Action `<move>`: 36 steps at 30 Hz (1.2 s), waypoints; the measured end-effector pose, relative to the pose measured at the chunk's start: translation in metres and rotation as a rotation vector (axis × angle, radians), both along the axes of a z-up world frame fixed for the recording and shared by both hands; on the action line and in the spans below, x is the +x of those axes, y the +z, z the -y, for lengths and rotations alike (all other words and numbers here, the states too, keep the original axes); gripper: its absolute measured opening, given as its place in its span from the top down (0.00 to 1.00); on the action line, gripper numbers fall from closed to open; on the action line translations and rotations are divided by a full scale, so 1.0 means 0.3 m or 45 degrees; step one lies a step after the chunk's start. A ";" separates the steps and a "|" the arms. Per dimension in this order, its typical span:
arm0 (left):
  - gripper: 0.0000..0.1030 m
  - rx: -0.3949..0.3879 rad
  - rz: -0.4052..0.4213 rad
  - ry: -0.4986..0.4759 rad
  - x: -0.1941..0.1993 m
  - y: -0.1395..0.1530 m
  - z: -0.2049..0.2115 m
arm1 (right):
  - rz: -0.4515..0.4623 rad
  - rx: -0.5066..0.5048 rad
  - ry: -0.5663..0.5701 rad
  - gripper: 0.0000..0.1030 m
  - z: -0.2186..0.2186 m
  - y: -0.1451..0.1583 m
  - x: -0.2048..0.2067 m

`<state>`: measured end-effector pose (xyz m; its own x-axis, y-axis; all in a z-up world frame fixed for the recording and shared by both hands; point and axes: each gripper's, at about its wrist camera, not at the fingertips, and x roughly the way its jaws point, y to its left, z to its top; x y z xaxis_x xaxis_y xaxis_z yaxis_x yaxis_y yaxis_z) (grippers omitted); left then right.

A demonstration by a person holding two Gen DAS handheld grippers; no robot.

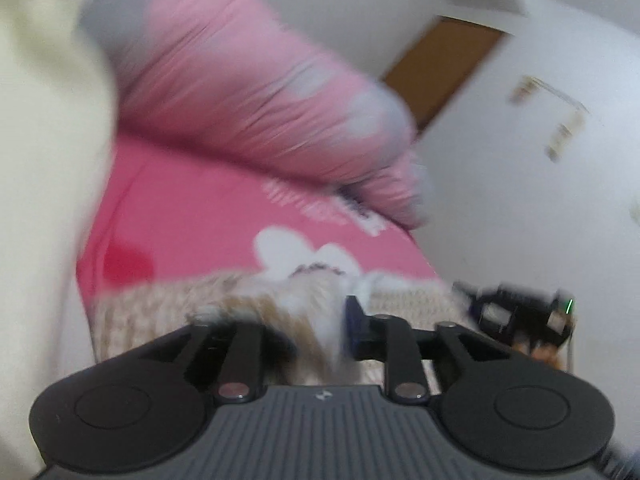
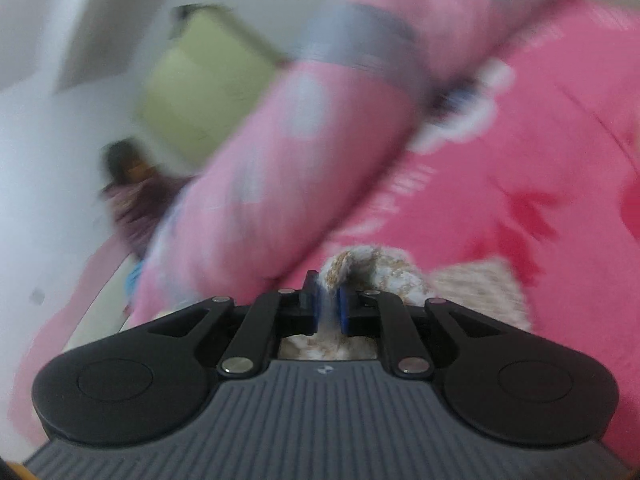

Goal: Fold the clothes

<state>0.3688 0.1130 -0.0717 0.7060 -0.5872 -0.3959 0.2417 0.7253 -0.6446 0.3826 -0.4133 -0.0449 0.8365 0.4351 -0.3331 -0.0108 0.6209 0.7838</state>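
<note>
Left wrist view shows our left gripper [image 1: 312, 320] with jaws parted around a bunched fold of the beige knitted garment [image 1: 168, 304], pads apparently not pressing. Our right gripper [image 2: 328, 308] has its jaws clamped on another bunch of that garment, which lies on the pink bed sheet [image 2: 520, 152] near the pink bolster [image 2: 272, 168].

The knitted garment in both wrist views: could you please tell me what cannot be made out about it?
- Its type and full shape: motion blur in both views, and the left gripper body covers the knitted garment near edge.
- Left pad contact: only one blue pad shows, cloth hides the other.
- Right gripper: jaws pinch a fold; the rest is blurred.
</note>
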 end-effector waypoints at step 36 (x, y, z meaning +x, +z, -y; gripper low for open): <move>0.22 -0.158 -0.203 0.096 -0.782 -0.138 0.115 | -0.247 0.499 0.067 0.33 -0.008 -0.240 -0.758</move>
<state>0.1343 0.0784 -0.1131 0.6842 -0.5862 -0.4339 0.0776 0.6500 -0.7559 0.1550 -0.4110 -0.1169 0.7481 0.5999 -0.2836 0.1365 0.2790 0.9505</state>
